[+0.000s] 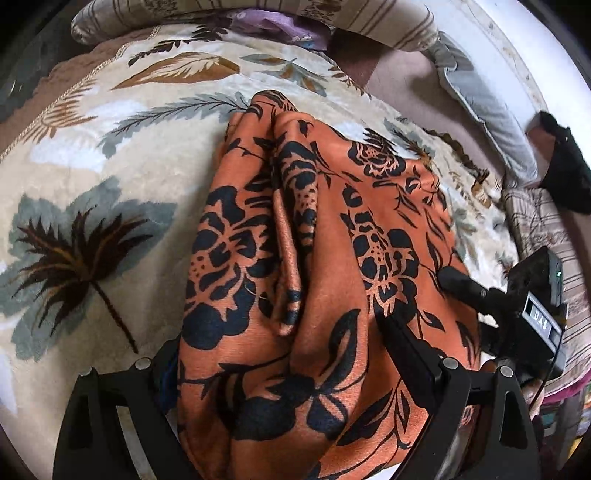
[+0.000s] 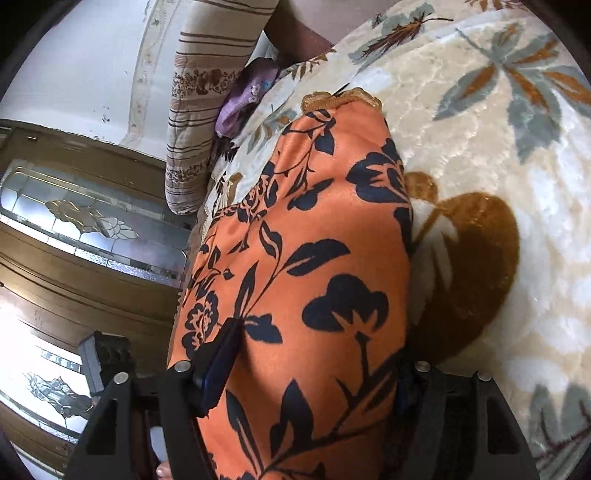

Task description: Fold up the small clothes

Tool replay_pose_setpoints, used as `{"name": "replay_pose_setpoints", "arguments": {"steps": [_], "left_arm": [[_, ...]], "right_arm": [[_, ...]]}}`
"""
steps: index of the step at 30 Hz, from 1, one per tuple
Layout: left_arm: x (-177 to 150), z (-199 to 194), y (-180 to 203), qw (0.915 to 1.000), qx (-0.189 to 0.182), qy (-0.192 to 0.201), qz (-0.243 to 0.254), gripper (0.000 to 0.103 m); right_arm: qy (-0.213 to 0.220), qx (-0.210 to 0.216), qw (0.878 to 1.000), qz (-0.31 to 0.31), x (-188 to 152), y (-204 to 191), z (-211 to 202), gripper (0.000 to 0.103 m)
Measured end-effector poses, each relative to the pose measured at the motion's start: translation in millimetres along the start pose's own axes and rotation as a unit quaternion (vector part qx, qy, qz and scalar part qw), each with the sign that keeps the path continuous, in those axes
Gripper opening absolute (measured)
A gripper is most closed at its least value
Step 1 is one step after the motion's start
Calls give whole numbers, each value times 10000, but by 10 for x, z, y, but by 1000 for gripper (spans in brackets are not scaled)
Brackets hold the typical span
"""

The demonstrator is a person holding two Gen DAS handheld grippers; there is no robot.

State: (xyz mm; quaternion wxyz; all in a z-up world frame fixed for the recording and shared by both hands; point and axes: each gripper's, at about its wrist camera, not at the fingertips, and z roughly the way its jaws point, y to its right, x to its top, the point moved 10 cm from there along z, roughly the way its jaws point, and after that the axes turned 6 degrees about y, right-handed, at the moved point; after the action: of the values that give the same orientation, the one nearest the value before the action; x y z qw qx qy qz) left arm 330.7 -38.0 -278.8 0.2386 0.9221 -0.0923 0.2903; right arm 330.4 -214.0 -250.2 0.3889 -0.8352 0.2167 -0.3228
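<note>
Orange floral cloth (image 1: 325,258) fills the gap of your left tongs (image 1: 295,369), which pinch a thick bundle of it; your right tongs (image 2: 314,369) likewise clamp its folded width. It drapes from both onto the leaf-patterned bed blanket (image 1: 110,184), short of the striped pillow (image 1: 369,22). Judge it light, limp and slippery, so grip hems or corners. Each far finger is buried under fabric.
</note>
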Motion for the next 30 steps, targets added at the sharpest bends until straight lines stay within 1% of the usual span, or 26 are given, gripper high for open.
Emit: {"name": "replay_pose_setpoints", "arguments": {"steps": [6,15,19,21,22,23,24,26,28,30], "left_arm": [[-12,18,24,9998,139,28,126,94],[3,84,50,9994,248,84,219,98],[15,102,79,9993,250,145,255,98],[29,106,122,9992,194,203,268,92],[40,102,167,9993,96,239,270,79],[57,93,202,9992,54,282,268,72],[77,81,220,9989,85,347,295,69],[118,45,249,9980,164,475,371,55],[159,-2,289,9970,197,611,430,48],[173,-39,345,9959,214,684,544,45]], "right_arm": [[116,24,9995,-284,-8,6,37,69],[139,52,9994,-304,-32,47,-24,68],[138,-50,9993,-351,-34,49,-30,63],[138,-155,9991,-371,-32,48,-35,59],[134,-213,9989,-392,-32,44,-39,57],[133,-285,9985,-439,-30,37,-47,54],[138,-335,9983,-464,-29,28,-52,53],[144,-411,9978,-499,-22,-8,-75,49],[192,-466,9968,-618,1,-60,-123,45],[241,-512,9955,-755,19,-115,-174,44]]}}
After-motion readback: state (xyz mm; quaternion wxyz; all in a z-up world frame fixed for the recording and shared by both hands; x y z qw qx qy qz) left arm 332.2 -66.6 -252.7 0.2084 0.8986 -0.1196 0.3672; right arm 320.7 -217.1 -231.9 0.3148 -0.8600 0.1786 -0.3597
